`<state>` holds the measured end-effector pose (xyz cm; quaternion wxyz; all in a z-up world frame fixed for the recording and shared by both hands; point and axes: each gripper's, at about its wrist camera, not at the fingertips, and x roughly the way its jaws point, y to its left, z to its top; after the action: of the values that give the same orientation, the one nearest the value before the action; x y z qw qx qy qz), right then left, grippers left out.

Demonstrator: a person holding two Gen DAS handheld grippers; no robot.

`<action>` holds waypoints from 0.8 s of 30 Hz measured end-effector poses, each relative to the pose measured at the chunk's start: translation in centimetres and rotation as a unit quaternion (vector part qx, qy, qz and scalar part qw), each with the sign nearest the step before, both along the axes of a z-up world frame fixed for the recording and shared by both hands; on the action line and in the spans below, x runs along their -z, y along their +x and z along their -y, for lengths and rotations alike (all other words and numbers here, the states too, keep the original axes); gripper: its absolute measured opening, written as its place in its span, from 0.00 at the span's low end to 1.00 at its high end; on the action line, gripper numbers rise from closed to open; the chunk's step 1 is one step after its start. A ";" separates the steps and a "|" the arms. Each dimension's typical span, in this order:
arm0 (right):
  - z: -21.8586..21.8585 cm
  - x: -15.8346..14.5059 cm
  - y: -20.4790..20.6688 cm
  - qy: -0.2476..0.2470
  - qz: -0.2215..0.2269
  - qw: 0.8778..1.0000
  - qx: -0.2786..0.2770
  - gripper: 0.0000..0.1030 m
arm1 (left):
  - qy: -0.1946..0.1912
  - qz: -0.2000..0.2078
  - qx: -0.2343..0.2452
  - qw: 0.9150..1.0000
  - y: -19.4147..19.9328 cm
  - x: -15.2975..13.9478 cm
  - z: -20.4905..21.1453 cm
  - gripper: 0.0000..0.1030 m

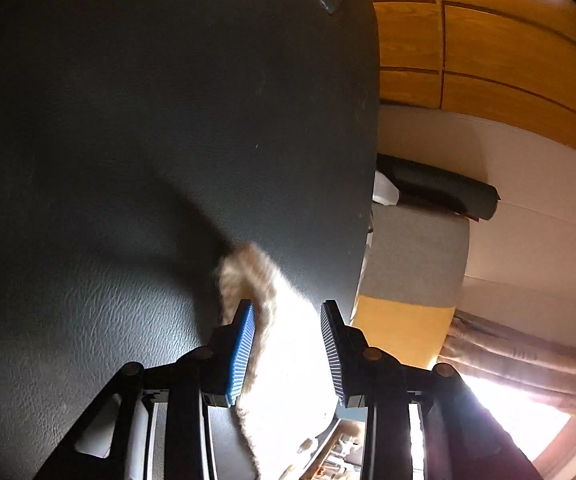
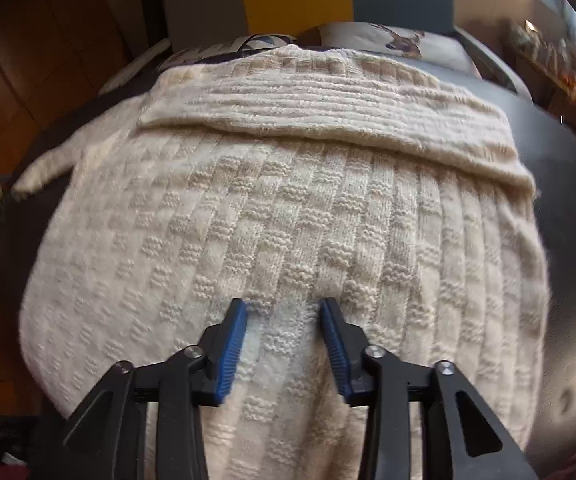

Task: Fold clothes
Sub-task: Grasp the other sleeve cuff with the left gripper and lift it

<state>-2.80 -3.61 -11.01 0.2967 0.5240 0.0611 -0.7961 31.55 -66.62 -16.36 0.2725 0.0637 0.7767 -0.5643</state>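
A: Item one, left to right, left wrist view: dark textured desk [image 1: 128,160], filling most of the frame, its edge running down the right side.

B: Item two: left gripper [image 1: 288,344], jaws apart. A cream knit sweater [image 1: 284,360] corner lies between the blue ribbed pads [image 1: 242,356]; the left pad touches the fuzzy edge, the right pad stands clear of it. The fabric is overexposed, so detail is lost.

A: Item three, beyond the desk edge: grey-and-yellow chair [image 1: 412,264], with wood panelling [image 1: 488,60] above and a curtain [image 1: 528,364] lower right.

B: Right wrist view. The sweater [image 2: 280,216] lies flat across the desk [image 2: 568,200], covering most of it, with a folded band across its far part. One corner stretches off toward the left edge of the desk.

A: Right gripper [image 2: 284,344]: jaws apart, both fingertips pressed on the knit near its near edge, nothing clamped.

B: Last entry: printed cushion [image 2: 388,40] at the far edge.
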 end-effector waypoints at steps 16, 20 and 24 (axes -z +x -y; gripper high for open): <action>1.7 0.2 1.1 0.011 -0.015 0.998 -0.057 0.76 | -0.080 0.063 0.043 0.994 -2.0 -3.1 -0.3 0.08; 2.5 0.2 1.1 0.040 -0.013 0.996 -0.076 0.76 | -0.156 0.082 0.078 0.981 -4.3 -7.5 -1.9 0.08; 2.7 0.3 0.7 0.039 -0.001 0.997 -0.072 0.78 | -0.232 0.096 0.128 0.959 -8.2 -12.2 -4.4 0.08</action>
<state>-2.08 -6.30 -11.26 0.3326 0.5289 0.1298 -0.7699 23.34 -62.26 -4.20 0.2782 0.1514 0.5800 -0.7506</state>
